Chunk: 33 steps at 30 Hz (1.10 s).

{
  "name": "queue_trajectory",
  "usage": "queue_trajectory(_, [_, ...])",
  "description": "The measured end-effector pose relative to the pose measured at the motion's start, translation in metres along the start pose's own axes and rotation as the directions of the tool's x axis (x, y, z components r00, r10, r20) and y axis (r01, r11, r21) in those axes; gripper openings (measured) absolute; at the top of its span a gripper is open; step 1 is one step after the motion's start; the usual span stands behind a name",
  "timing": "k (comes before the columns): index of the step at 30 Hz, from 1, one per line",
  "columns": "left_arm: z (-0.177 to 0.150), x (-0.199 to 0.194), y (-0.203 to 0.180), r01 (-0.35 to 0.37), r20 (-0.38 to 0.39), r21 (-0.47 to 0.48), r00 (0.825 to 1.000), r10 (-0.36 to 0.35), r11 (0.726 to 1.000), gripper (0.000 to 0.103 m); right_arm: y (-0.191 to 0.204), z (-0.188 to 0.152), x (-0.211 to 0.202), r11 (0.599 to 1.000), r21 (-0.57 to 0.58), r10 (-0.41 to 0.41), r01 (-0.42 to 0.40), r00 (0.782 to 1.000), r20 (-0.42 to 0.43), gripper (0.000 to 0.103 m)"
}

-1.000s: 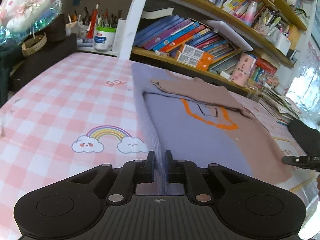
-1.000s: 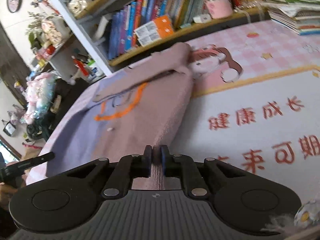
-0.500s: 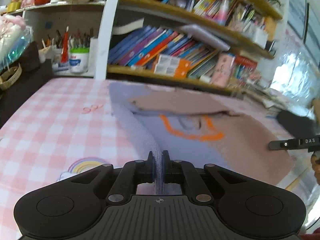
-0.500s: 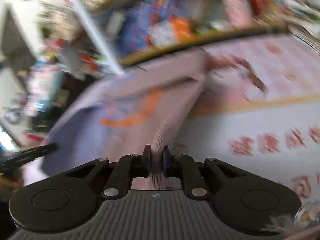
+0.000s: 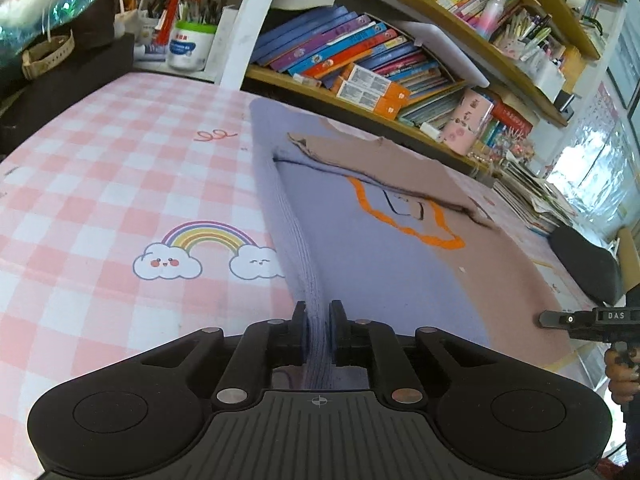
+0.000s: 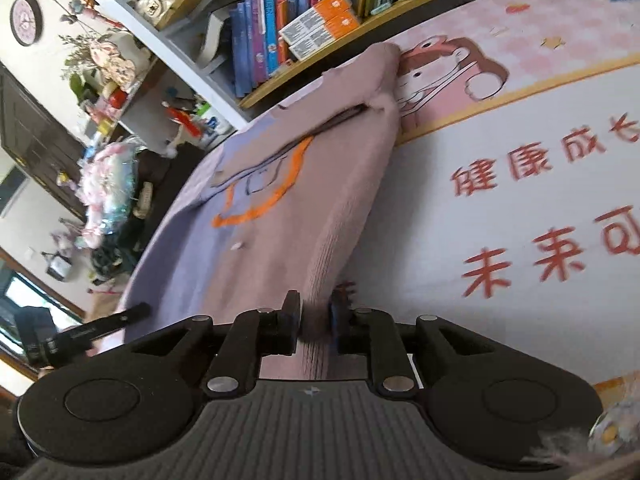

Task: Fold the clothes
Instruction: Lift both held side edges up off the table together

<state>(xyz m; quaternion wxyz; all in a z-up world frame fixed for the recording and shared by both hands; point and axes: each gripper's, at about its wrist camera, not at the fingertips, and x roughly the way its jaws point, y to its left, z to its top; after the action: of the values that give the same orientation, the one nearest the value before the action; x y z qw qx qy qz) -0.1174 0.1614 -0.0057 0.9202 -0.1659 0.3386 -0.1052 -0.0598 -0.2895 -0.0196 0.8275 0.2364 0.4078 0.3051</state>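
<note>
A: Sweater (image 5: 372, 264) lies spread on my checked tablecloth (image 5: 100, 184), below the bookshelf (image 5: 360, 76).

B: Grippers?

A: My left gripper (image 5: 318, 330) pinches its lilac hem, my right gripper (image 6: 314, 320) its pink hem; both jaws are easing apart.

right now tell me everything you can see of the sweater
The sweater is a ribbed knit, lilac on one half, dusty pink on the other, with an orange outline drawing mid-panel. It lies mostly flat on the printed table cover, a sleeve folded across its far end. Its near hem sits between the opening jaws of the left gripper and right gripper.
</note>
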Motion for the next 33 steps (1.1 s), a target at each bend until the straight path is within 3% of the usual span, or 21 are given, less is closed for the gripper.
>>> queue_trajectory(4, [0.003,0.005,0.006,0.015,0.001,-0.040,1.000,-0.015,0.999,0.009,0.007,0.004,0.007,1.000,-0.009,0.010,-0.010,1.000,-0.011,0.018])
queue_trajectory(7, [0.003,0.006,0.007,0.034,0.012,-0.056,0.999,-0.034,0.998,0.005,0.012,0.006,0.005,1.000,-0.026,0.011,-0.011,1.000,0.004,0.009])
queue_trajectory(13, [0.000,-0.001,0.004,0.066,0.022,-0.058,0.998,-0.065,0.996,0.005,0.014,0.003,-0.009,0.999,-0.042,-0.006,0.007,1.000,0.020,0.009])
queue_trajectory(19, [-0.010,-0.008,-0.009,0.117,0.013,-0.041,0.993,-0.117,0.992,0.005,0.013,-0.007,-0.034,0.995,-0.081,-0.054,0.057,0.998,0.042,0.009])
queue_trajectory(24, [-0.018,-0.010,-0.026,0.166,0.002,-0.013,0.986,-0.166,0.986,0.005,0.001,-0.016,-0.055,0.993,-0.049,-0.106,0.109,0.992,0.067,0.009])
queue_trajectory(33, [-0.033,-0.021,-0.024,0.141,-0.030,-0.042,0.989,-0.143,0.989,0.005,-0.005,-0.035,-0.062,0.996,-0.045,-0.081,0.082,0.996,0.025,0.009])
